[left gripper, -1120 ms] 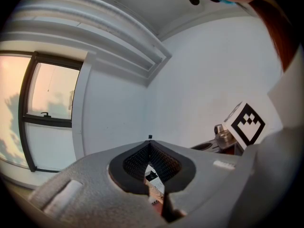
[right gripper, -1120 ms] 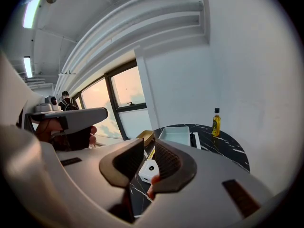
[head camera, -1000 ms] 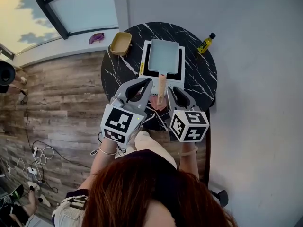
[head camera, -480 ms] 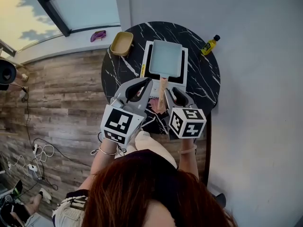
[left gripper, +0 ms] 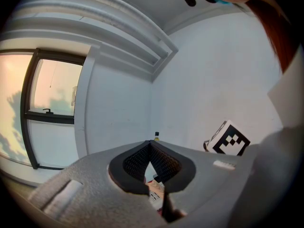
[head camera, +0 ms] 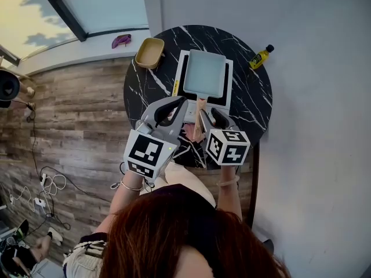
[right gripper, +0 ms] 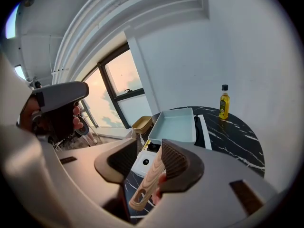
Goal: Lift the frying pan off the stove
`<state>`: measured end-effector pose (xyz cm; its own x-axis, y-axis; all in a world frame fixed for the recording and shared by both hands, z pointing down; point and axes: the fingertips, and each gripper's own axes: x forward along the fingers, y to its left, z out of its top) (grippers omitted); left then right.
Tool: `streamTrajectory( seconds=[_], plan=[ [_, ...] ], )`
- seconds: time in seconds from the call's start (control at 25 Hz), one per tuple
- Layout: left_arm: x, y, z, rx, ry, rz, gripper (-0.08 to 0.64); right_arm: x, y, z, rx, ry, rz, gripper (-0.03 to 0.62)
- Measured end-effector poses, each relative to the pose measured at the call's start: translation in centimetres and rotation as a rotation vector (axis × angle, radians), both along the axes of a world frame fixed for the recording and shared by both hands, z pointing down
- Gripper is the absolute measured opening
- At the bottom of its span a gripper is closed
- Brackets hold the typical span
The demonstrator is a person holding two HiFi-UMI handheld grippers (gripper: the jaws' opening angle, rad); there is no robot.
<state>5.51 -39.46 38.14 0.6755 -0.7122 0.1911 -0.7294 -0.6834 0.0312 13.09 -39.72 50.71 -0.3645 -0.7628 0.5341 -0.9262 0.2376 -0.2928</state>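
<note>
Pan (head camera: 204, 73) sits on the stove (head camera: 178, 77) near the far edge of the bench (head camera: 250, 97). Right tongs (right gripper: 148, 163) are opening around its handle (right gripper: 151, 177), unclamped; left tongs (left gripper: 150, 145) together, empty. Grasping step: next, close firmly, then lift.

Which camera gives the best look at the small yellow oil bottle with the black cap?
The right gripper view: the yellow oil bottle stands upright, unobstructed, seen side-on. The head view shows it small, from above. The left gripper view shows only its top.
</note>
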Motion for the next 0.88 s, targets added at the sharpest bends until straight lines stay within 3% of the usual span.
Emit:
streamTrajectory(
  seconds=[0.52,0.88],
  plan=[
    [0.8,-1.2,1.5,-0.035,-0.020,0.015,0.012,-0.2,-1.5,4.2,-0.094,-0.007,-0.006,0.205],
    [1.5,-1.9,2.4,-0.053,-0.027,0.029,0.012,-0.2,-2.4,7.4,-0.188,-0.068,0.015,0.232]
  ],
)
